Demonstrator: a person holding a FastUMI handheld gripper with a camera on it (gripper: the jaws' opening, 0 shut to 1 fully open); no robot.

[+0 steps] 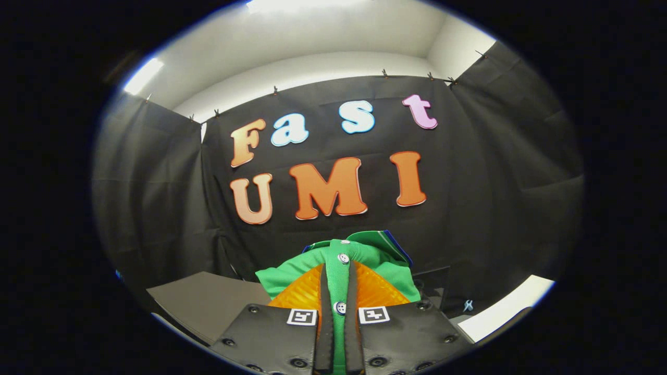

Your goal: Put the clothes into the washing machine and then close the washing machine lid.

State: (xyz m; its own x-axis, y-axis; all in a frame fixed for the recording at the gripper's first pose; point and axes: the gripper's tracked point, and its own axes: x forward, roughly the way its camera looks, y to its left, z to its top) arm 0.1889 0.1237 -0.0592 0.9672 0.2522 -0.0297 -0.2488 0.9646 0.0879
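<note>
Fingers (314,299) of our gripper (338,291) pinch green shirt (338,271) by button strip; we hold it up near black wall.

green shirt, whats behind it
The green shirt, pinched by its buttoned strip between the fingers of the gripper, is held up against the booth's black cloth wall. A grey surface lies lower beside it. What is directly behind is covered.

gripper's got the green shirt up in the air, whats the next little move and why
Probably keep the fingers closed and carry the green shirt toward the washing machine before lowering it. Both fingers pinch the buttoned placket, and the cloth bunches up just ahead of them against the booth wall, so the grasp looks secure. Where the machine's opening is can't be told from here.
</note>
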